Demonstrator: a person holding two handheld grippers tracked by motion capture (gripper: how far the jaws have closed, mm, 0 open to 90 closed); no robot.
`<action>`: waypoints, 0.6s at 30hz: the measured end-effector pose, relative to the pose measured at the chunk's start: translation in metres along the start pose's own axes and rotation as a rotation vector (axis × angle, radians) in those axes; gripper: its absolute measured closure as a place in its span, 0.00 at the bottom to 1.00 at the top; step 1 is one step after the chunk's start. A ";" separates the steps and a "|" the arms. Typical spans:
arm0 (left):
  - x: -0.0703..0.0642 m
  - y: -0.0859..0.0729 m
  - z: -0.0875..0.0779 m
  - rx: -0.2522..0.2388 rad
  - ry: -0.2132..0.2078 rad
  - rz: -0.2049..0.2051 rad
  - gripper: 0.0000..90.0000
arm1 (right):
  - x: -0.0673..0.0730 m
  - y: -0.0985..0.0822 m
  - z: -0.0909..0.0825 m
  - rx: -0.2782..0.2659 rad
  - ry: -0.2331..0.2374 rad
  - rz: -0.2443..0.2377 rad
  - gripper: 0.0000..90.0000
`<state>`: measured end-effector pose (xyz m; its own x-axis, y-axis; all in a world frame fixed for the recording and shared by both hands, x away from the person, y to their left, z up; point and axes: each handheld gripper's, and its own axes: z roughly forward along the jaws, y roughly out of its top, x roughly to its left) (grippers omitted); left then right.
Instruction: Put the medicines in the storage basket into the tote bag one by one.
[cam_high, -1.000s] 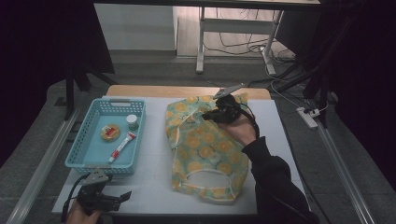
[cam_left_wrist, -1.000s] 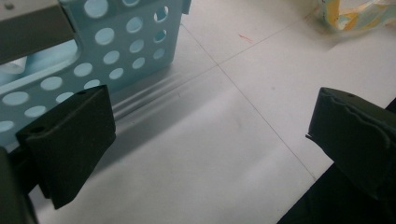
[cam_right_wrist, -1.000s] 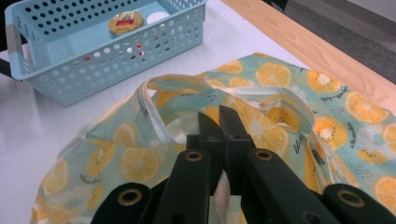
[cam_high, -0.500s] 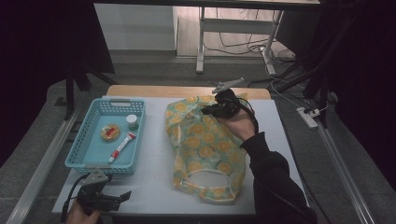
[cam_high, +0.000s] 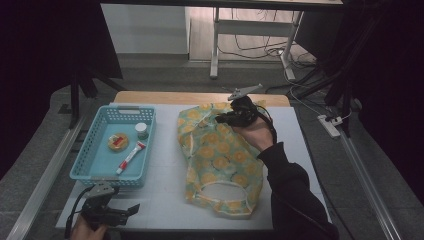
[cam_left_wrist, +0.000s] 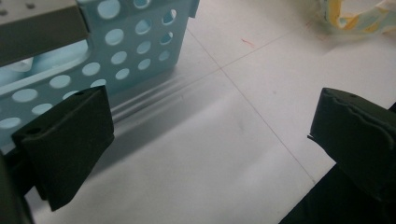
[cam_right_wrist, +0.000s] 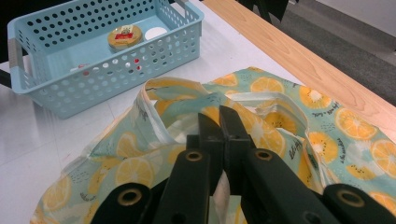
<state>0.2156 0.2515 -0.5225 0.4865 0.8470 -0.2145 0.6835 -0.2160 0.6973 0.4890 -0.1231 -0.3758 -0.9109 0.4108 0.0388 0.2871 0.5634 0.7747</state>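
Right tool (cam_right_wrist: 219, 116) was pressed together, pinching a fold of the bag (cam_high: 220, 155) near its far end, lifted slightly off the worktop (cam_high: 165, 200). Bag lay spread mid-worktop, just right of the basket (cam_high: 85, 170). Left tool (cam_high: 134, 209) sat spread and idle at the near edge, beside the basket's corner. Step looked like grip-and-lift to open or fold the bag. Next move likely needs the left tool on the opposite hem, keeping the fabric taut without slipping.
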 end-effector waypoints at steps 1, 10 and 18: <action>0.000 0.000 0.000 -0.005 0.000 -0.003 0.00 | 0.000 0.000 0.000 0.001 0.003 -0.002 1.00; 0.001 -0.001 -0.001 -0.013 -0.005 -0.013 0.00 | 0.002 0.000 0.000 -0.001 0.002 -0.011 1.00; 0.003 0.000 -0.002 0.004 -0.036 -0.026 0.00 | 0.002 -0.003 0.000 -0.001 0.003 -0.008 1.00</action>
<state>0.2159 0.2544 -0.5220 0.4874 0.8344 -0.2573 0.6984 -0.1957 0.6885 0.4865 -0.1245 -0.3780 -0.9140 0.4042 0.0339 0.2791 0.5659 0.7758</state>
